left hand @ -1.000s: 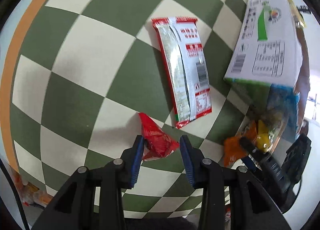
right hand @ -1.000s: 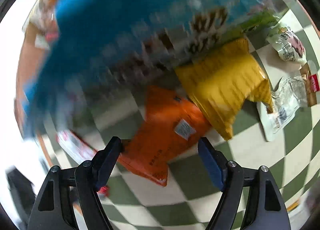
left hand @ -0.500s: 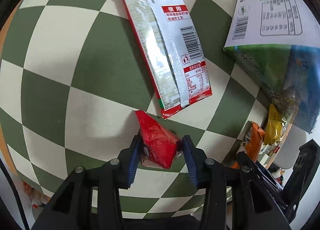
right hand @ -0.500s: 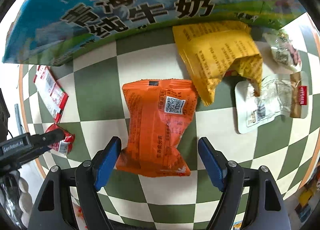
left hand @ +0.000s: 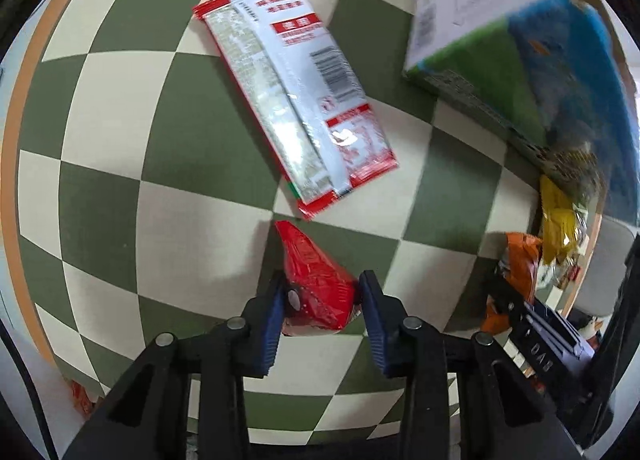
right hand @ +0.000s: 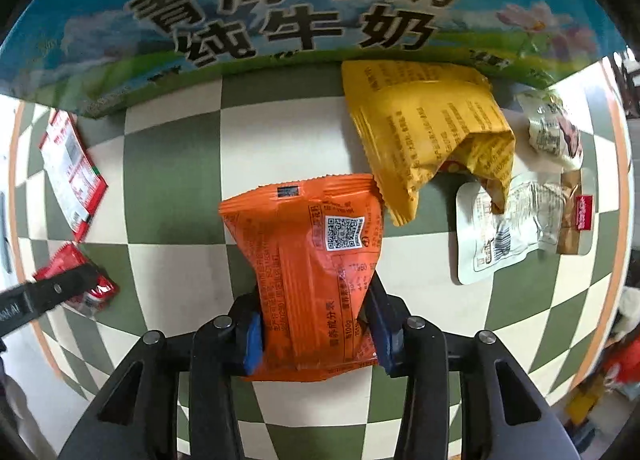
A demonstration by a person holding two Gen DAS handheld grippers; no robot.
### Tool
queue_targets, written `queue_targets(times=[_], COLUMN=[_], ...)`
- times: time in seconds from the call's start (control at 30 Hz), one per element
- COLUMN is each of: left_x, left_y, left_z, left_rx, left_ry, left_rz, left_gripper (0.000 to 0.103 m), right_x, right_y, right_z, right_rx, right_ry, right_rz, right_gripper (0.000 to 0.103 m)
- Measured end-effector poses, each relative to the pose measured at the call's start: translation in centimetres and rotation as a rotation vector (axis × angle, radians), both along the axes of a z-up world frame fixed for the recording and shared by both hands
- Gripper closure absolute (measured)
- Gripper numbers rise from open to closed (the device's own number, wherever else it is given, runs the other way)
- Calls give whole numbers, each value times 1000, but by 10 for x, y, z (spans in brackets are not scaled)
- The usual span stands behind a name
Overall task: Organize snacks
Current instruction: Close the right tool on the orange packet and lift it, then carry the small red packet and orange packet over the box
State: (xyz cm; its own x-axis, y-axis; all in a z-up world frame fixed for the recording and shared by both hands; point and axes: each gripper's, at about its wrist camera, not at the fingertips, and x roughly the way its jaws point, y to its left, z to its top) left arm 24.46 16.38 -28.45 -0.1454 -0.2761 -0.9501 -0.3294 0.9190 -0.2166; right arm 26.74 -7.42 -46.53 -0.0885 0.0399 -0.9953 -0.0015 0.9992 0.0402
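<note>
Left wrist view: the left gripper (left hand: 322, 300) has its jaws closing on the small red packet (left hand: 316, 280), both blue pads pressing its crumpled sides; the packet's pointed end sticks forward, away from the fingers, toward the long red-and-silver sachet (left hand: 296, 112), which lies flat and slantwise on the checked tabletop (left hand: 100, 188) just beyond that tip. The milk carton box (left hand: 500, 36) stands by the tabletop's right edge. Against the frame a second back, the packet sat loose between wider fingers; now it is pinched, and the sachet has swung to a steeper slant in view. Right wrist view: the right gripper (right hand: 316, 316) is closing its jaws on the orange bag (right hand: 308, 260), pads biting into the bag's lower sides, long axis running straight ahead from the fingers toward the box (right hand: 280, 0). The yellow bag (right hand: 424, 128) leans against the box to the right, touching the orange bag's top corner; the clear pouches (right hand: 516, 220) lie nearer the right edge. Half a second earlier the fingers stood wide on either side of the bag; the bag's waist is now squeezed. Each hand has its own snack, so the lift looks ready on both sides.
</note>
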Motion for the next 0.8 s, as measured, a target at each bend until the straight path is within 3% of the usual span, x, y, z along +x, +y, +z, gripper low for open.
queue_targets(times=[0.33,0.57,0.8], left_x=[7,19,65], left_y=[-18,-62,-103], left_z=[62,123,170], left_rx=[-23,-59,-94], left_ry=[-95,-214,-306], left_rz=[-60,-124,-172], left_gripper=[70,70,70], right_x=[-9,-6,16], right_y=[-39,-72,-95], right_z=[29,98,179], right_rx=[176,290,381], right_ry=[-18,-89,-214], right_rz=[-93,-86,-85], right_gripper=[63,64,64])
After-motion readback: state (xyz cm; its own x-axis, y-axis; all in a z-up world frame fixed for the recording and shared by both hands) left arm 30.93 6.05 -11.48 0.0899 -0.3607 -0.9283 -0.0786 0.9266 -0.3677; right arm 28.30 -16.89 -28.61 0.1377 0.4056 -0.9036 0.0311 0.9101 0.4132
